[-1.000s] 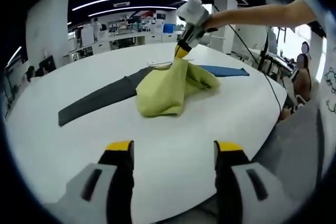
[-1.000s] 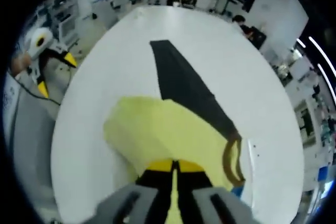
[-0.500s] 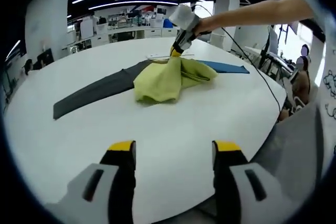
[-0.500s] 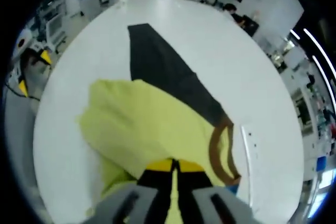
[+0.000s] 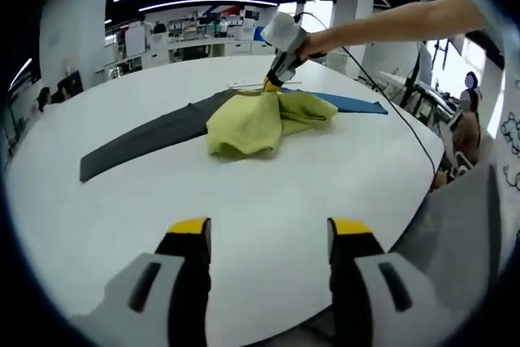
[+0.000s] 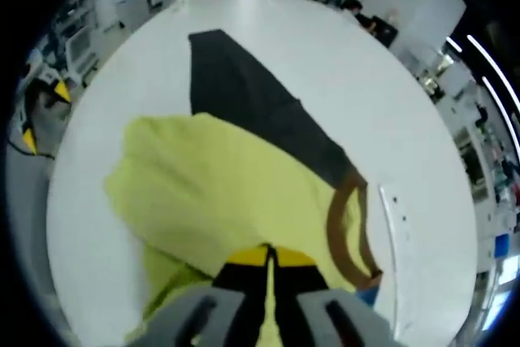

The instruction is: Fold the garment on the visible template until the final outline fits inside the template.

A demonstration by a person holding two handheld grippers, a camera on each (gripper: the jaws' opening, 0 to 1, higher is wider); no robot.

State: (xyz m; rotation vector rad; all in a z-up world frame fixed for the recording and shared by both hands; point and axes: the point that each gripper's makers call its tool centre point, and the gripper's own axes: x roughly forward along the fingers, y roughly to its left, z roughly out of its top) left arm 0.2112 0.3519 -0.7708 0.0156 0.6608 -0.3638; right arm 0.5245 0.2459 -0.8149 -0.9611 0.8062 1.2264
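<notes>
Left gripper view
- Left hand-held gripper: jaws spread wide, nothing between them, low over bare white worktop at the near edge.
- Shirt: a yellow bunched heap, well ahead of the left hand-held gripper and a little to its right, lying on the far half of the worktop.
- Dark strip: long and narrow, probably the template; it runs from the near left toward the far right and passes under the shirt. A blue piece shows past the heap on the right.
- Right hand-held gripper: reaches in from the right and pinches the shirt at its far top edge.
- Nearer hand: the right one by far; the left is well apart from the cloth.

Right gripper view
- Right hand-held gripper: jaws closed tight on the shirt, cloth spreading away from the tips.
- Collar: brown band, just right of the jaws.
- Dark strip: extends away from the jaws, its near end covered by the shirt.
- Left hand-held gripper: far off at the left edge.
</notes>
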